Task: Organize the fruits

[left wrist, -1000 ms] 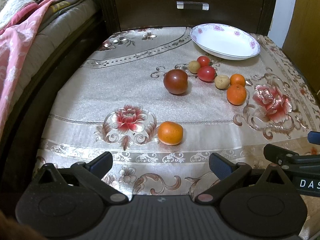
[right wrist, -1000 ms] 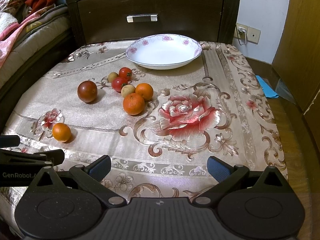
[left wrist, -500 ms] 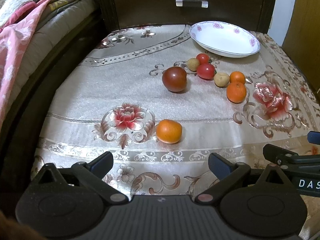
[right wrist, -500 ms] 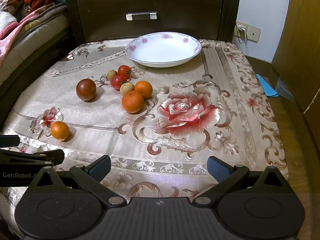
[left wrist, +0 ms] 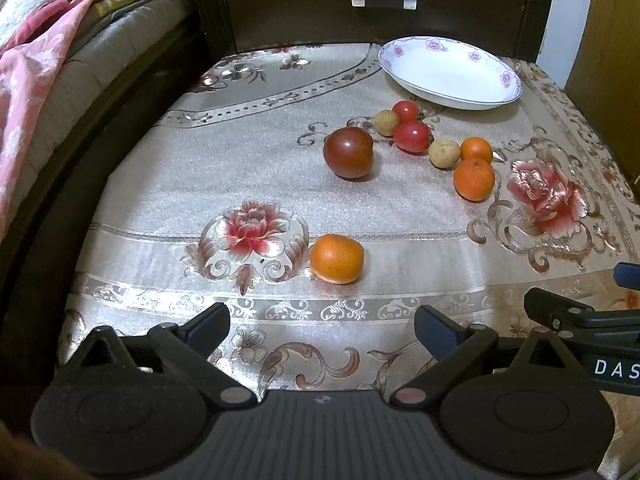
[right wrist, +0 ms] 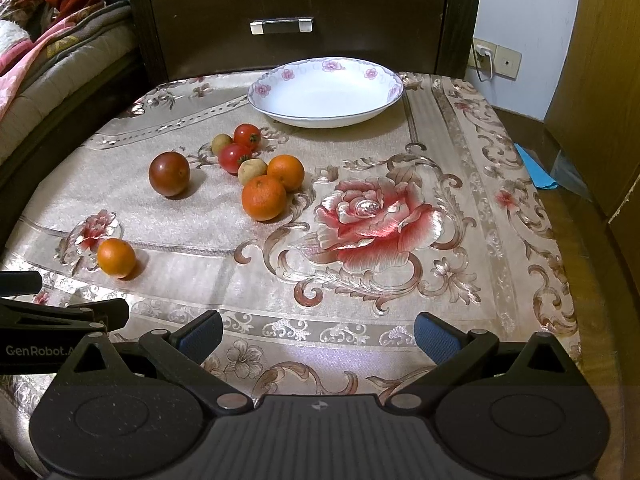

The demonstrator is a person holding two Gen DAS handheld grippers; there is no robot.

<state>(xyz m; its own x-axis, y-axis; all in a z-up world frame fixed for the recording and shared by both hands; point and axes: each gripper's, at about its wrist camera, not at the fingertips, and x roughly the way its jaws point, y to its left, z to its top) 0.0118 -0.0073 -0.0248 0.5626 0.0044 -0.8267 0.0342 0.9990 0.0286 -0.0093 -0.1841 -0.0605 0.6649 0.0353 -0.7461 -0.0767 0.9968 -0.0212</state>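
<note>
Both sets of jaws spread wide, nothing held. Lone orange (left wrist: 337, 259) straight ahead of left gripper (left wrist: 322, 326), close, on tablecloth (left wrist: 200, 168); roughly round, no clear long axis. Well left of right gripper (right wrist: 318, 330). Left nearer. Plate (left wrist: 450, 98) bare, far side. Clustered fruits partly overlapping; contact unclear.

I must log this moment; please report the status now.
Left gripper open, empty. Right gripper open, empty. Eight fruits on the tablecloth, lone orange nearest; plate holds nothing. Nothing blocks the way.
</note>
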